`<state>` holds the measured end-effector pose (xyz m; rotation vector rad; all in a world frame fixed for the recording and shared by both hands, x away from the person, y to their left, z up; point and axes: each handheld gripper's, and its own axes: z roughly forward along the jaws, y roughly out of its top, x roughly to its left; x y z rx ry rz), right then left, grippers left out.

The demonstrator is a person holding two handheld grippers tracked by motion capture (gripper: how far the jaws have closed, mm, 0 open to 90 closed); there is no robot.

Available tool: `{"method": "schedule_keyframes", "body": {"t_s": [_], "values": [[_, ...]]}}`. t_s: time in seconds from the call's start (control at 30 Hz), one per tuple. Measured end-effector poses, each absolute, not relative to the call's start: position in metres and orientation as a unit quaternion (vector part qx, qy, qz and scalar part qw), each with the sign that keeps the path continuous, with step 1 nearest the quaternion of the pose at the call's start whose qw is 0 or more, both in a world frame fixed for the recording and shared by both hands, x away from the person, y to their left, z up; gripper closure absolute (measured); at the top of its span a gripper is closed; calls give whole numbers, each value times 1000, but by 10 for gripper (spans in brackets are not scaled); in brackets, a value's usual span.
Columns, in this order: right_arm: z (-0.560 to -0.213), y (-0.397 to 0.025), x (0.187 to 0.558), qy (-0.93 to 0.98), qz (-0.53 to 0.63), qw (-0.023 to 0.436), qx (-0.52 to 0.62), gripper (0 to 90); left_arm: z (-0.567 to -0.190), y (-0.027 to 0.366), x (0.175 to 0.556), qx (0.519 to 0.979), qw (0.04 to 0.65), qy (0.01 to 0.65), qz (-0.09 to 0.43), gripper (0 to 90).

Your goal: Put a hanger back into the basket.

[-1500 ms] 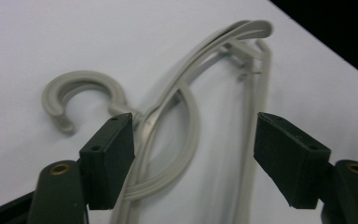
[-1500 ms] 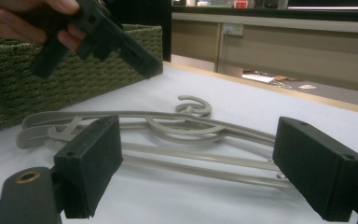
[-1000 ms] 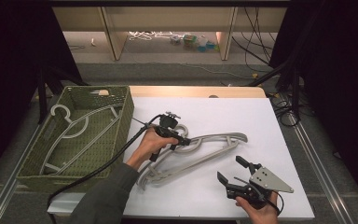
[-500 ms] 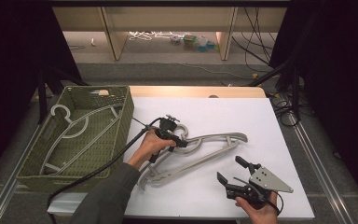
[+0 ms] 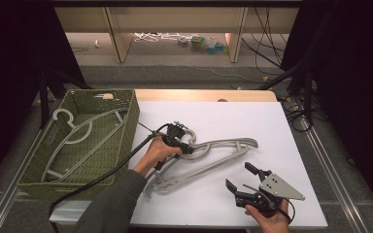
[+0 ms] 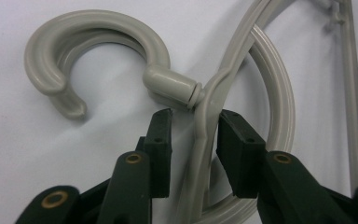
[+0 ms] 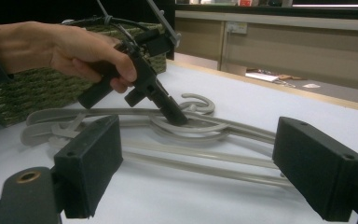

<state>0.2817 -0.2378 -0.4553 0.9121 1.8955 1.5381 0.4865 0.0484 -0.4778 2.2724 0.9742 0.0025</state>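
Two grey plastic hangers (image 5: 213,155) lie stacked on the white table, hooks toward the basket. My left gripper (image 5: 190,149) points down at the neck of the top one. In the left gripper view its jaws stand open (image 6: 196,120) on either side of the hanger's neck (image 6: 206,140), just below the hook (image 6: 93,37), with a gap on the left side. The second hanger's hook (image 6: 279,93) curves underneath. My right gripper (image 5: 240,177) rests open near the table's front right, nothing between its pads (image 7: 93,158). It faces the hangers (image 7: 205,130) and the left gripper (image 7: 175,116).
A green woven basket (image 5: 132,121) stands at the table's left, holding another grey hanger (image 5: 77,136). The table's wooden far edge (image 5: 204,94) borders a drop to the floor. The person's left hand (image 7: 51,46) and its cable lie between basket and hangers.
The left gripper has settled slightly lower over the hanger's neck. The right gripper and the hangers have stayed where they were.
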Motion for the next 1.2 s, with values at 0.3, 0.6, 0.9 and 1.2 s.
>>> {"method": "schedule_keyframes", "body": {"t_s": [0.3, 0.6, 0.9, 1.2], "values": [[-456, -237, 282, 698, 576, 259, 338, 165, -478, 46, 483, 879, 329, 344, 17, 755], [-456, -237, 282, 698, 576, 258, 338, 165, -465, 47, 478, 887, 328, 323, 27, 794], [-455, -239, 281, 701, 567, 265, 341, 165, -448, 48, 469, 884, 356, 299, 37, 799], [-455, -238, 281, 701, 568, 266, 340, 165, -428, 53, 452, 853, 418, 309, 47, 804]]}}
